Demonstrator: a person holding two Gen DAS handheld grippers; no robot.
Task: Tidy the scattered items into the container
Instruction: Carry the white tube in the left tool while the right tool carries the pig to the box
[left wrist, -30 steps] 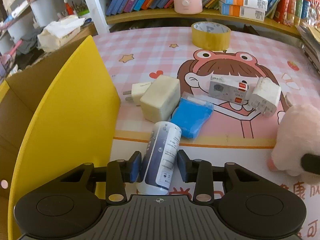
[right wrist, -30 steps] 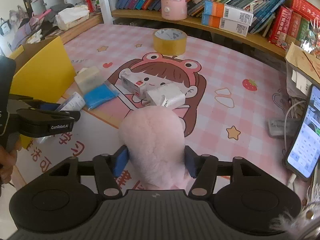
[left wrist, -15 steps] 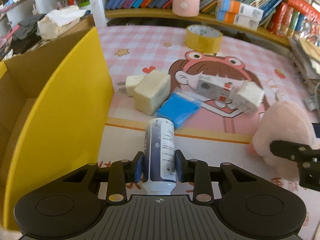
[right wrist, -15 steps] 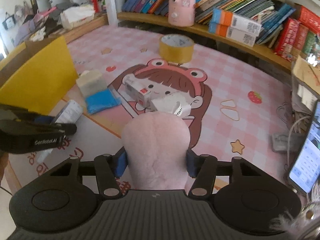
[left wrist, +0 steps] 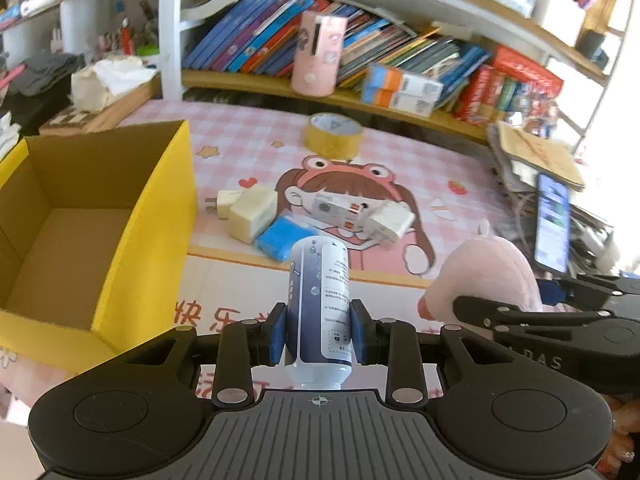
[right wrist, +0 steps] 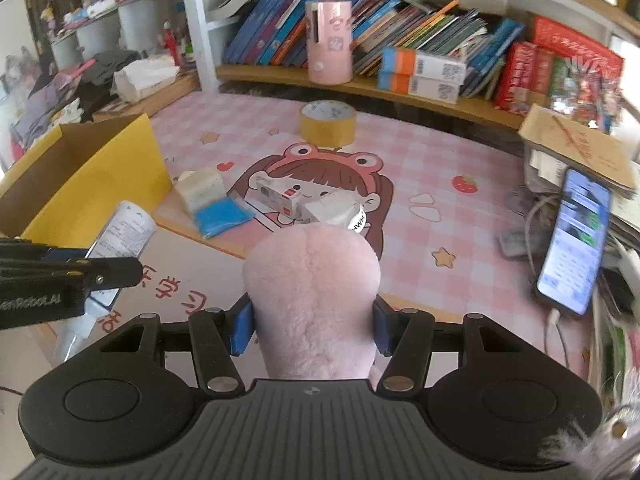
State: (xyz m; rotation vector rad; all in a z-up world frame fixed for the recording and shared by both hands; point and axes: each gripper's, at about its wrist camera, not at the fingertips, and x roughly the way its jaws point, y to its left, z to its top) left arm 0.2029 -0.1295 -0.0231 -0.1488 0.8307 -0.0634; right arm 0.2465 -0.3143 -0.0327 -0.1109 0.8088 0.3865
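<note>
1. Yellow cardboard box (left wrist: 100, 216): far left of the table (left wrist: 420, 168), open top, brown inside, nothing visible in it.
2. Left gripper (left wrist: 319, 334): at 6 o'clock in the left wrist view, jaws narrow and clamped on the white-and-blue bottle (left wrist: 320, 304), which is lifted off the table and points toward 12 o'clock, just right of the box.
3. White plug (left wrist: 226, 205), cream block (left wrist: 252, 216) and blue packet (left wrist: 284, 238): clustered on the table at 11 o'clock from the bottle, block touching plug and packet.
4. White carton with red marks (left wrist: 340, 212) and white adapter (left wrist: 392, 222): at 1 o'clock from the bottle, touching each other on the cartoon print.
5. Yellow tape roll (left wrist: 334, 136): at 12 o'clock, near the bookshelf, well apart from the rest.
6. Right gripper (right wrist: 313, 330): jaws moderately apart, pressing both sides of the pink plush toy (right wrist: 312, 292), held right of the bottle.
7. Phone (right wrist: 574, 244): lit screen, at 3 o'clock on the table edge.
</note>
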